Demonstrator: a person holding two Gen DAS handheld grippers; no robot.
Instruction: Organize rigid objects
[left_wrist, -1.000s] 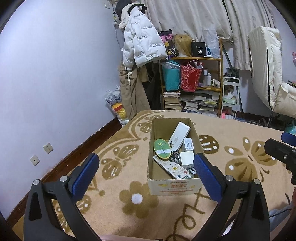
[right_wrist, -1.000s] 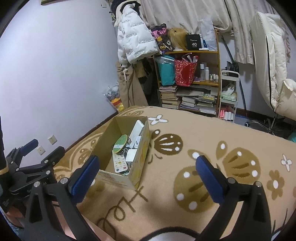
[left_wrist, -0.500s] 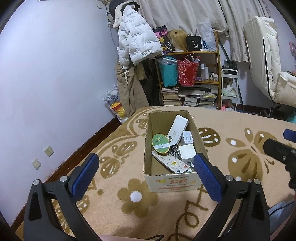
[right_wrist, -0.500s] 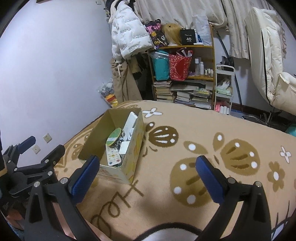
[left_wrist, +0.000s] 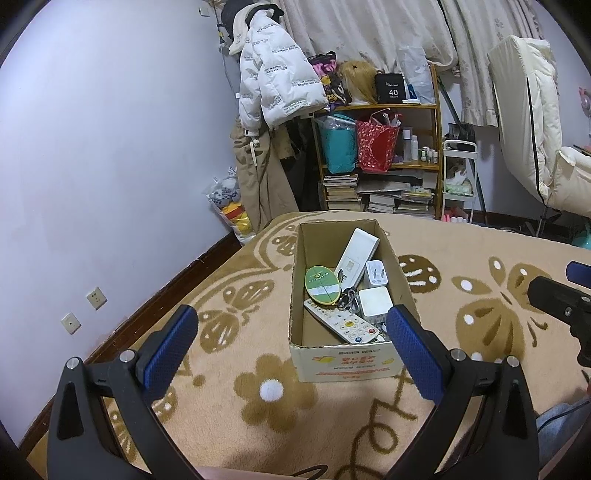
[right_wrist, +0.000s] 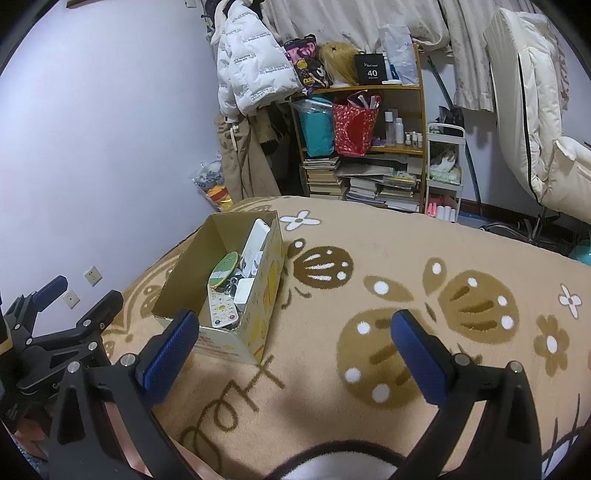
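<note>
On the patterned blanket, seen from the left wrist, the cardboard box sat just ahead of the left gripper, whose jaws stood wide apart with nothing between them. Inside the box lay a white remote control, a green oval case, a long white device propped against the far corner, two white chargers and a bunch of keys — all piled loosely together. The likely trouble, as I judged it, was the clutter: a wide reach into that narrow box could catch its wall or drag a neighbour along, and the remote lay flat, offering little edge. The gripper was pitched downward, aimed at the near end of the box, well above it.

From the right wrist, the right gripper hung over bare blanket beside the box, jaws likewise spread and empty. It pointed past the box's right side, tilted down, with the left gripper visible at the lower left. Both tools near one small opening could also collide — one should have held back.
</note>
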